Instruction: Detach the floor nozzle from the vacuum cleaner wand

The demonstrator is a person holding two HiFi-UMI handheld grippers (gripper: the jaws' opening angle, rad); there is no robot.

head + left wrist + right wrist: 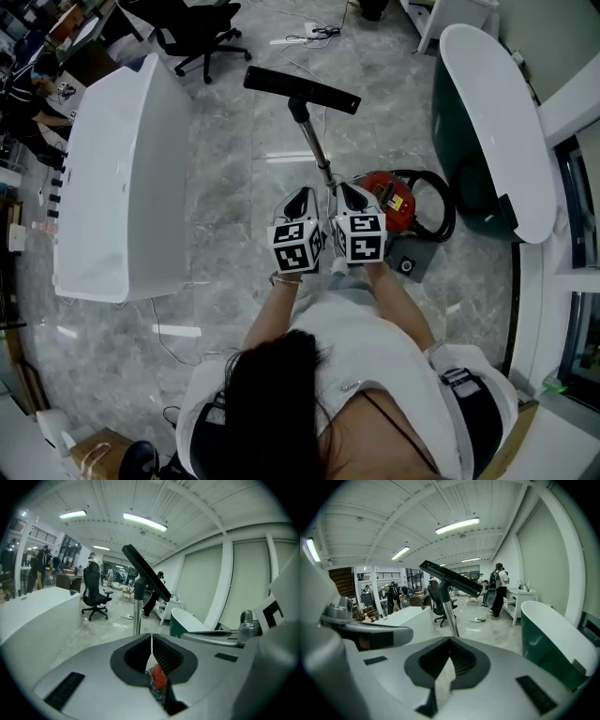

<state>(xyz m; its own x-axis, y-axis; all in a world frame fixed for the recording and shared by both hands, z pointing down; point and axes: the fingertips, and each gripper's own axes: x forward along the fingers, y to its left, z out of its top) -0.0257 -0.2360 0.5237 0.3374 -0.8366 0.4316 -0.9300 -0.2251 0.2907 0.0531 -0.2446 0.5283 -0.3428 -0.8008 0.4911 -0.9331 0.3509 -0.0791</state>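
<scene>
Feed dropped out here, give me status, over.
Left gripper and right gripper shut, empty. Nozzle on wand, just ahead of both. Nothing seen blocking.

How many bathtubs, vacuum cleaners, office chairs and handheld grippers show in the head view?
Freestanding bathtubs: 2 (white oval bathtub, dark green white-rimmed bathtub)
Red canister vacuum cleaner: 1
Black swivel office chair: 1
Handheld two-jaw grippers: 2 (left gripper, right gripper)
Total: 6

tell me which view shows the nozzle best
The head view: the nozzle is seen whole from above, a black bar across the far end of the wand. Both gripper views show it too, but only as a dark slanted bar seen nearly edge-on from low down.
</scene>
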